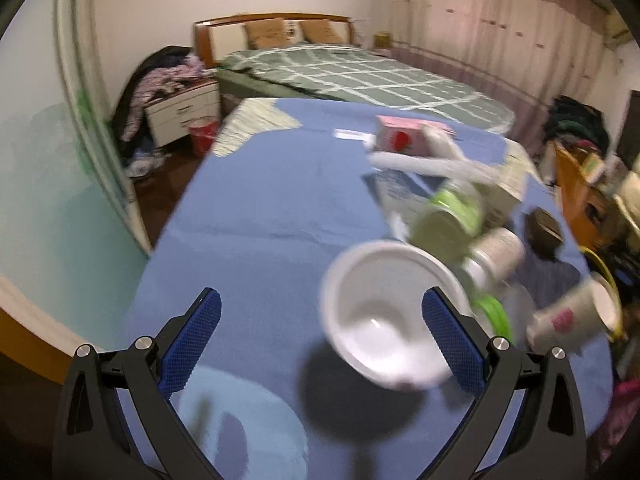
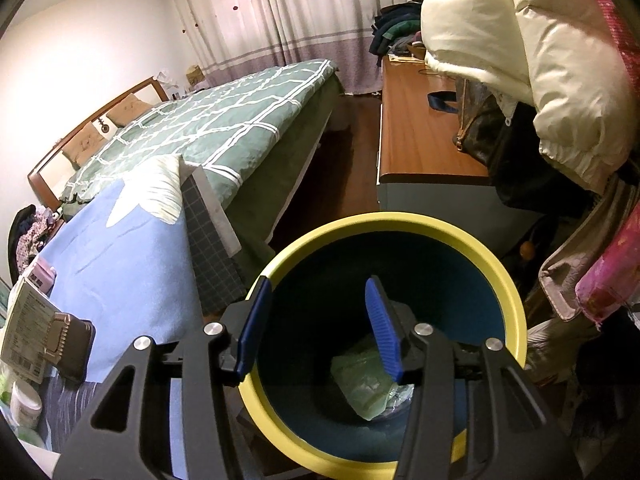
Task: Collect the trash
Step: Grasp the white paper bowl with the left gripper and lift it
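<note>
My left gripper (image 1: 320, 320) is open over the blue table (image 1: 256, 208), and nothing is held between its pads. A white plastic bowl (image 1: 384, 316) lies tilted on the table just left of the right finger. Behind it lie green and white containers (image 1: 448, 220), a paper cup (image 1: 572, 316) on its side and a pink carton (image 1: 404, 138). My right gripper (image 2: 320, 320) is open and empty above a yellow-rimmed dark bin (image 2: 400, 224). A crumpled pale green wrapper (image 2: 368, 388) lies at the bottom of the bin.
A bed with a green checked cover (image 1: 360, 76) stands behind the table. A nightstand with clothes (image 1: 180, 108) is at the left. A wooden desk (image 2: 416, 132) and a cream jacket (image 2: 520, 40) are beside the bin. A box and jars (image 2: 28, 320) sit on the table's edge.
</note>
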Available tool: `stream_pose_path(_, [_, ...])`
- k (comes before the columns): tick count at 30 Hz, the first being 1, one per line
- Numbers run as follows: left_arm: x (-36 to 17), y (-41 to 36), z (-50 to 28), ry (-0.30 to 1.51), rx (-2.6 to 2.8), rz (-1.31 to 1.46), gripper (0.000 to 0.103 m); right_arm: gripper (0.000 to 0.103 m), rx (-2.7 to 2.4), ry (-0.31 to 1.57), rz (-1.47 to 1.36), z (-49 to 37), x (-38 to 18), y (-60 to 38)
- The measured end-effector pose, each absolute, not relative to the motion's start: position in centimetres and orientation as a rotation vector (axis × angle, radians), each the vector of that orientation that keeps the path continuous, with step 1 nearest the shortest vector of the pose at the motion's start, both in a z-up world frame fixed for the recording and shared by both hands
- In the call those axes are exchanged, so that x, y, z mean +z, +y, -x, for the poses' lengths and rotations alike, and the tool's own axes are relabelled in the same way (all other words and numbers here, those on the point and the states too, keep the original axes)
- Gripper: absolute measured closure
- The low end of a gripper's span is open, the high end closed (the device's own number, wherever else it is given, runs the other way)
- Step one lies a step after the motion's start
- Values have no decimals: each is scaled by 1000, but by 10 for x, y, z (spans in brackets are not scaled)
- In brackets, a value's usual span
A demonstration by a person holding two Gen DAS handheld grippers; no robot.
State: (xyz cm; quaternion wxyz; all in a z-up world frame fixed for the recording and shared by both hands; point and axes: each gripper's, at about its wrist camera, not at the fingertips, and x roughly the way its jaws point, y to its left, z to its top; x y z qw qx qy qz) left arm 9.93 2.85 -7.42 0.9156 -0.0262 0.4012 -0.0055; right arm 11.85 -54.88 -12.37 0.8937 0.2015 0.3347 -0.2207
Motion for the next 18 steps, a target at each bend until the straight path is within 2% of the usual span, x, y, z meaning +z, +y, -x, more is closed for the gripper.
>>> stream_pose_path(7, [-96, -3, -66, 875, -167, -24, 4, 56, -447, 679, -425, -114, -120, -548])
stream_pose_path(18, [-130, -12, -115, 916, -75, 1, 11, 56, -427, 675, -433, -109, -118, -545])
